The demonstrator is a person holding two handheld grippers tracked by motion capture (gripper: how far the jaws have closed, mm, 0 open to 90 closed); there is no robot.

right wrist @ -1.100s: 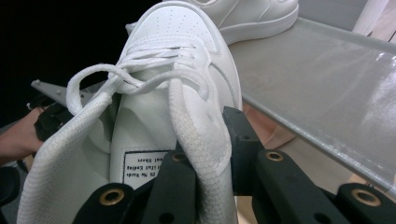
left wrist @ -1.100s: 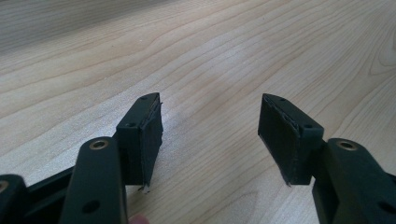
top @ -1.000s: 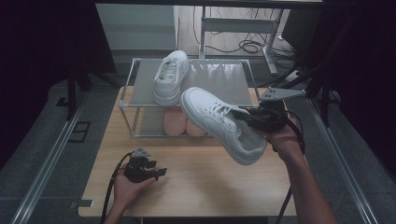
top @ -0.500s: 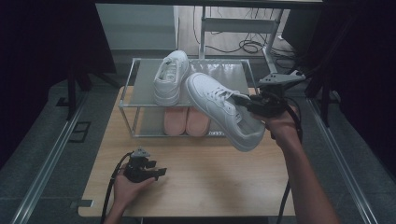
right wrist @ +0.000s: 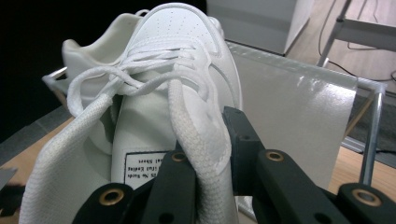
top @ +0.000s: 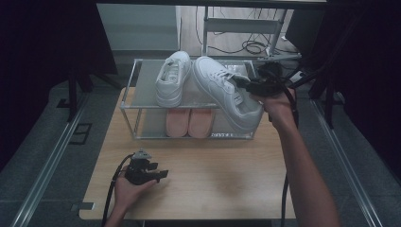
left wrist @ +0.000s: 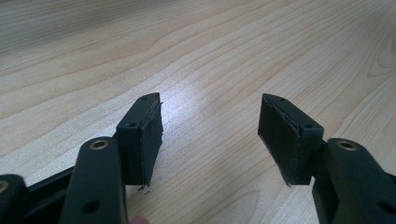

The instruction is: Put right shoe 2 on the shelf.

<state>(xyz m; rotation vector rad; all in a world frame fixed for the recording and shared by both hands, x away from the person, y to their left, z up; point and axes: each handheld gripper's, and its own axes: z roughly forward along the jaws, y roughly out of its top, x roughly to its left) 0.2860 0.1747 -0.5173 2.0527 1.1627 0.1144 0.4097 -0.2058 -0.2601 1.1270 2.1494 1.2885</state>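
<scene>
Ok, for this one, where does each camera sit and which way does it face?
High view: above the table's near edge, facing forward and down at the shoe rack; both forearms show.
Left gripper view: on the left gripper, facing the table.
Right gripper view: on the right gripper, facing the white shoe.
Shared: high and right views show that shoe.

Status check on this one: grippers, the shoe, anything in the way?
Right gripper shut on white shoe, toe over the rack's top shelf. Left gripper open on the table. Second white shoe sits close alongside; pink pair below.
</scene>
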